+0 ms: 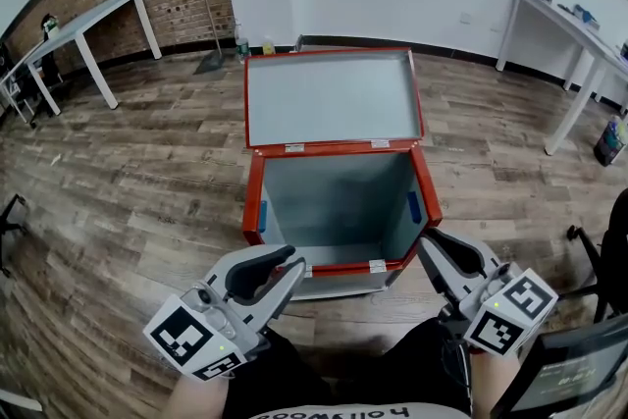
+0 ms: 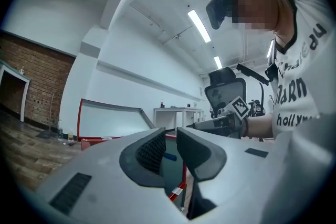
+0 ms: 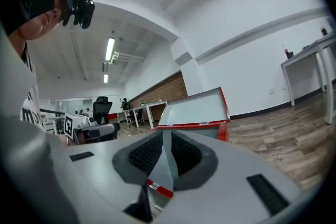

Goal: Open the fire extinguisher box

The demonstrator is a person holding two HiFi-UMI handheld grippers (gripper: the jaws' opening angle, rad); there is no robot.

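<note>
The red fire extinguisher box (image 1: 257,191) stands on the wood floor with its lid (image 1: 334,98) swung back and leaning away. Its grey inside (image 1: 339,201) looks bare. My left gripper (image 1: 292,262) hovers just short of the box's front left corner, jaws a little apart with nothing between them. My right gripper (image 1: 429,235) is by the front right corner, its jaws only a narrow gap apart and also holding nothing. Past the left gripper (image 2: 171,131) in its own view I see the lid (image 2: 105,123). In the right gripper view, the box's red rim (image 3: 197,124) lies beyond that gripper (image 3: 163,135).
White tables stand at the far left (image 1: 88,20) and far right (image 1: 569,25). A broom (image 1: 211,59) and bottles (image 1: 240,44) rest against the back wall. A dark chair (image 1: 603,250) and a screen (image 1: 569,373) are close on the right. The person's legs (image 1: 343,378) are directly behind the box.
</note>
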